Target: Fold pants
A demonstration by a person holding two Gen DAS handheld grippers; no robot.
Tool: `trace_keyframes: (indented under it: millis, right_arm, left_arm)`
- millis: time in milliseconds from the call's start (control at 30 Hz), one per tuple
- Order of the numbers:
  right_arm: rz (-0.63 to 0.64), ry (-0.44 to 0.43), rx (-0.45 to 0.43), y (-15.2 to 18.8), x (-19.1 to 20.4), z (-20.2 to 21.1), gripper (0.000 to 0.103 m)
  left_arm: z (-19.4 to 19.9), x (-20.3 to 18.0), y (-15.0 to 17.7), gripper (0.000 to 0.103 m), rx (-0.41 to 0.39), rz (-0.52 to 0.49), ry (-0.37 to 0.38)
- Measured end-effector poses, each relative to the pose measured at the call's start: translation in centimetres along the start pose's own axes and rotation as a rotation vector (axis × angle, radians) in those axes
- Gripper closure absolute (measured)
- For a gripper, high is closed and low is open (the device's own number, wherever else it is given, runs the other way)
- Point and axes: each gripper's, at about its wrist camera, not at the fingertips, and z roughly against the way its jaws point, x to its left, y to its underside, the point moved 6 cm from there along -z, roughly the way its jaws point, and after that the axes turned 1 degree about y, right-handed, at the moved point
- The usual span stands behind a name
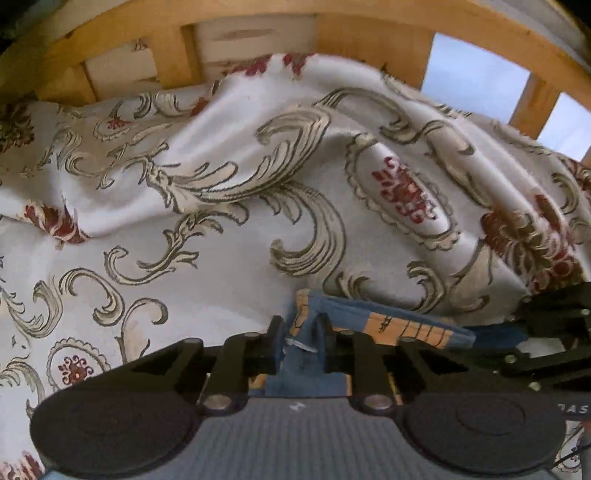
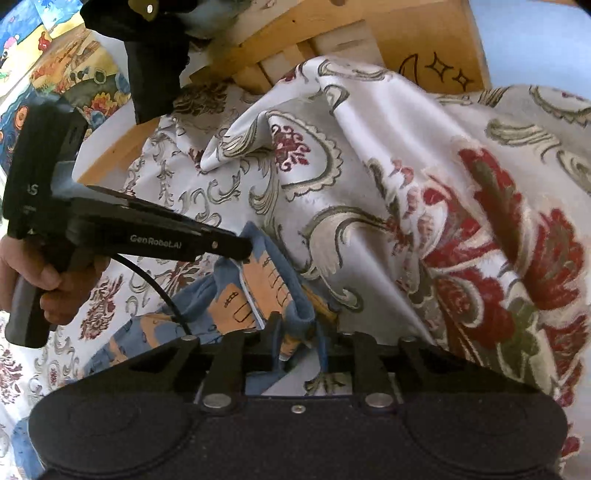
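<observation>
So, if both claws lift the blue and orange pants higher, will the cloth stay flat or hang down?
Probably hang down: the pants already sag and crease between the left claw and right claw. They look thin and light, bunching easily at each pinch. The bedspread seems smooth, so dragging should meet little resistance.

Wooden bed (image 1: 369,33) — rumpled floral bedspread (image 1: 207,147), blue-orange pants (image 2: 236,295) on it

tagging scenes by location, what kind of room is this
Most likely a bedroom, perhaps a child's. A floral bedspread lies rumpled against a slatted wooden bed frame, and one wooden panel is marked with a moon and stars. The blue and orange pants lie on the bedspread.
</observation>
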Motion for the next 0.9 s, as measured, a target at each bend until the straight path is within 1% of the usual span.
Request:
trace_keyframes:
  millis: [33,67,133,200,233,300,333,367,400,433,467,533,600,667,700,767,867,900]
  right_arm:
    - [0.008,0.015,-0.006,0.0,0.0,0.1,0.079]
    - [0.02,0.038,-0.021,-0.1,0.0,0.4,0.074]
    - [0.034,0.053,-0.044,-0.3,0.3,0.7,0.069]
    - [0.033,0.047,-0.042,-0.3,0.1,0.7,0.06]
    - [0.022,0.033,-0.031,-0.3,0.0,0.3,0.058]
    - [-0.018,0.011,-0.023,-0.5,-0.3,-0.1,0.058]
    - [-0.048,-0.001,-0.021,-0.7,-0.5,-0.3,0.06]
    - [-0.073,-0.009,-0.02,-0.8,-0.8,-0.5,0.069]
    - [-0.087,-0.008,-0.014,-0.9,-1.0,-0.6,0.077]
    - [-0.098,-0.009,-0.005,-0.9,-1.2,-0.8,0.08]
    - [-0.109,-0.02,-0.002,-1.0,-1.3,-0.9,0.087]
    - [-0.099,-0.02,-0.023,-1.1,-1.2,-0.4,0.092]
    - [-0.017,0.005,-0.092,-1.5,-0.4,0.9,0.094]
    - [0.09,0.043,-0.185,-1.8,0.8,2.4,0.094]
    - [0.112,0.058,-0.208,-1.9,1.1,2.8,0.094]
    - [0.126,0.086,-0.204,-1.9,1.1,2.6,0.094]
    - [0.13,0.134,-0.176,-1.8,0.8,1.8,0.092]
    - [0.136,0.155,-0.168,-1.9,0.7,1.4,0.092]
  left_arm:
    - [-0.1,0.2,0.0,0.063,0.004,0.005,-0.008]
    - [-0.3,0.4,0.1,0.049,0.008,0.01,-0.02]
    - [-0.7,1.0,0.1,0.043,0.024,0.021,-0.024]
    - [-1.1,1.6,0.1,0.043,0.035,0.057,0.011]
    - [-1.3,1.8,0.2,0.044,0.041,0.078,0.039]
    - [-1.8,2.1,0.3,0.054,0.056,0.101,0.09]
    - [-2.1,2.2,0.2,0.067,0.065,0.111,0.121]
    - [-2.3,2.3,0.1,0.069,0.071,0.124,0.145]
    - [-2.5,2.4,0.1,0.07,0.077,0.135,0.147]
    - [-2.5,2.5,-0.2,0.073,0.079,0.135,0.148]
    - [-2.4,2.6,-0.2,0.078,0.077,0.138,0.147]
    - [-1.8,2.7,-0.6,0.083,0.054,0.156,0.149]
    - [-0.3,2.5,-1.0,0.085,-0.003,0.134,0.143]
    - [1.2,1.8,-1.7,0.088,-0.07,0.092,0.133]
    - [1.6,1.5,-2.0,0.088,-0.102,0.073,0.127]
    - [1.7,0.9,-2.9,0.088,-0.138,0.038,0.105]
    - [0.0,0.3,-3.4,0.087,-0.139,-0.033,0.067]
    - [-0.6,0.1,-3.4,0.086,-0.141,-0.032,0.064]
